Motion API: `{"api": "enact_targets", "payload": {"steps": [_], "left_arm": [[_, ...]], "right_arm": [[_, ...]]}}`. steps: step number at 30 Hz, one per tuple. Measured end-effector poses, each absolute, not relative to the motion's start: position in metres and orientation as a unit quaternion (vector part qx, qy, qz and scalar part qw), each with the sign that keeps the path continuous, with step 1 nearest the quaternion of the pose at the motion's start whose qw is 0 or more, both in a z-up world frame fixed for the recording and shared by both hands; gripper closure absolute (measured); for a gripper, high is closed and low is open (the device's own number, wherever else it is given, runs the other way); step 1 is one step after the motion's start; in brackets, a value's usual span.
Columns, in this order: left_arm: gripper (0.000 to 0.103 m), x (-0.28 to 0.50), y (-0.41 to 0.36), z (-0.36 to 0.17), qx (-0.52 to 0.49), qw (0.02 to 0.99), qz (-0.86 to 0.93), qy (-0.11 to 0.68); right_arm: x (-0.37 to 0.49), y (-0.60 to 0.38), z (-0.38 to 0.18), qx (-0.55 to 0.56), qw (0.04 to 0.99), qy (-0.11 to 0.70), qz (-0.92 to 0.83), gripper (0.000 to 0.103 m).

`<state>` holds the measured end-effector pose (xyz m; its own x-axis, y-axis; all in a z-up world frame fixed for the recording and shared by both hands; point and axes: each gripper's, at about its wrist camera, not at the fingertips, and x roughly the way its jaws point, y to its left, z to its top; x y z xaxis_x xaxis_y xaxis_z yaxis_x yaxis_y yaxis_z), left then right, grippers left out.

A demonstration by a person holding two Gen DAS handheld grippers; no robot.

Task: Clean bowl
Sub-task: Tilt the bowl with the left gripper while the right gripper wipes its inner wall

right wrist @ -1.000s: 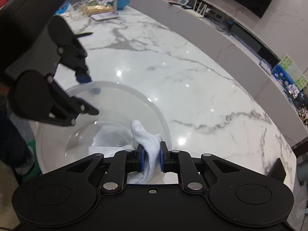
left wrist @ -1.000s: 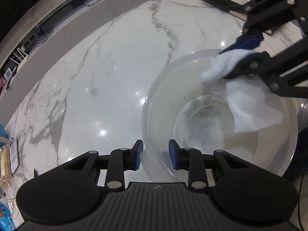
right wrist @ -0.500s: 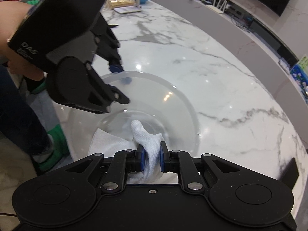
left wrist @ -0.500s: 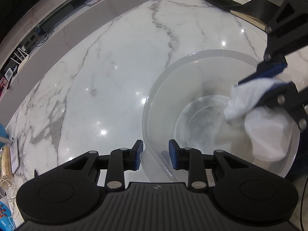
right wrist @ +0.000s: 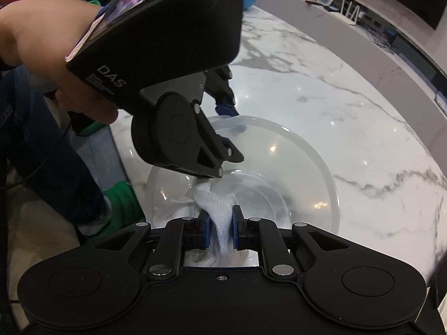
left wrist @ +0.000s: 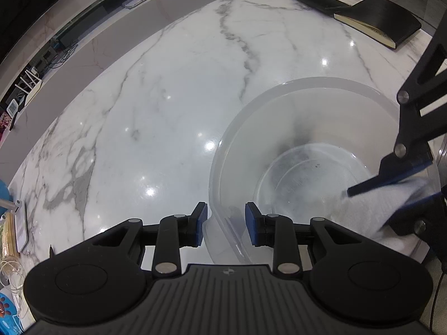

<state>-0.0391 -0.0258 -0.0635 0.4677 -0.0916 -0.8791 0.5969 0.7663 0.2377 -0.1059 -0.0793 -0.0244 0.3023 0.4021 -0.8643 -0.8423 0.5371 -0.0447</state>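
Bowl standing mouth-up on the marble table (left wrist: 173,89).
Your left gripper (left wrist: 226,224) is pinching the round, translucent plastic bowl (left wrist: 307,106) by its near rim; your right gripper (right wrist: 220,230) is clamping a white woven cloth (right wrist: 219,209) inside.

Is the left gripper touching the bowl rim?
Touching. Left wrist view: the left gripper straddles the bowl rim, both pads against its wall.

Left gripper (left wrist: 226,224) fingers straddle something; right gripper (right wrist: 220,230) fingers pinch shut.
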Motion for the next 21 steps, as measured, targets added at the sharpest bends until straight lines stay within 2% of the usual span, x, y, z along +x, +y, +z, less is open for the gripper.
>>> {"api": "enact_targets", "payload": {"steps": [21], "left_arm": [[0.077,-0.043,-0.031,-0.066,0.276,0.808,-0.220,0.472]], "right_arm": [[-0.081,-0.104,-0.032,-0.290,0.793,0.435,0.313,0.091]]}}
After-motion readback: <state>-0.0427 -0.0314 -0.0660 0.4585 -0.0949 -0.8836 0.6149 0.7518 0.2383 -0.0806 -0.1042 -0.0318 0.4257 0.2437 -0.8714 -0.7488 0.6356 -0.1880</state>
